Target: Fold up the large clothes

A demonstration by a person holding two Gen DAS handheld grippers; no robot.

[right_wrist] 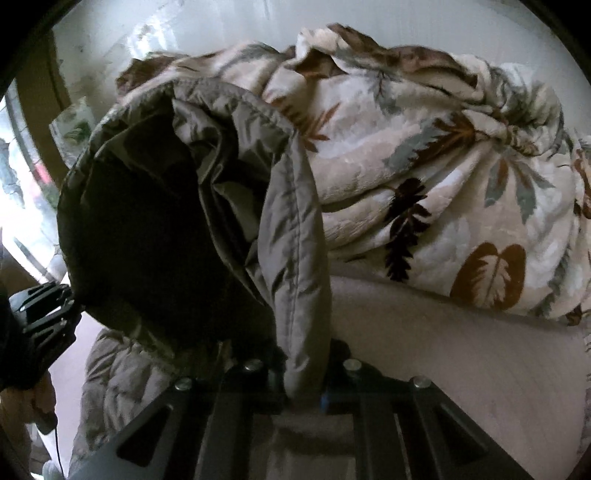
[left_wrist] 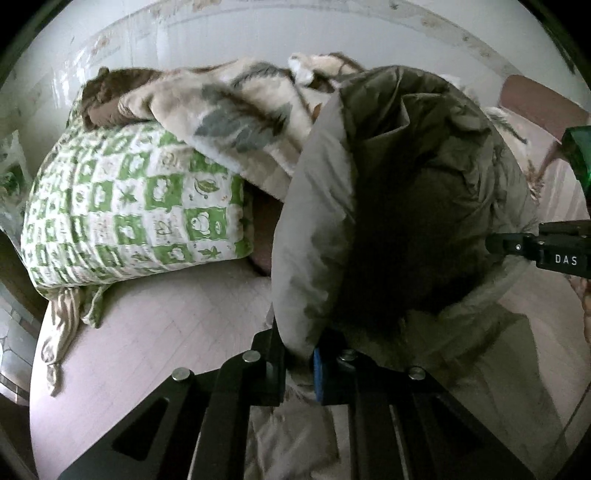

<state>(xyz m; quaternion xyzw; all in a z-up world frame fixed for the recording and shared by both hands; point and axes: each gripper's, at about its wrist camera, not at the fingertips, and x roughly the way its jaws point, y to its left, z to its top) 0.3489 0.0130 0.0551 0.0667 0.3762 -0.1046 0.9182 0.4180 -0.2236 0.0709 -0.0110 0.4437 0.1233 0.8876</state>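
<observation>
A padded grey-olive jacket (left_wrist: 413, 177) is lifted off the bed, bulging up in front of both cameras. In the left wrist view my left gripper (left_wrist: 301, 363) is shut on the jacket's pale hem edge, which rises straight from between its fingers. The right gripper (left_wrist: 495, 245) shows there at the right edge, pinching the same garment. In the right wrist view my right gripper (right_wrist: 304, 395) is shut on a stitched edge of the jacket (right_wrist: 236, 206), and the left gripper (right_wrist: 74, 310) reaches in from the left. The jacket's lower part (right_wrist: 118, 373) lies crumpled on the bed.
A green-and-white checked pillow (left_wrist: 125, 210) lies at the left on the pale bed sheet (left_wrist: 155, 332). A cream blanket with leaf prints (right_wrist: 443, 177) is heaped behind the jacket. A white wall (left_wrist: 258, 33) runs behind the bed. A person's hand (right_wrist: 37, 398) shows at lower left.
</observation>
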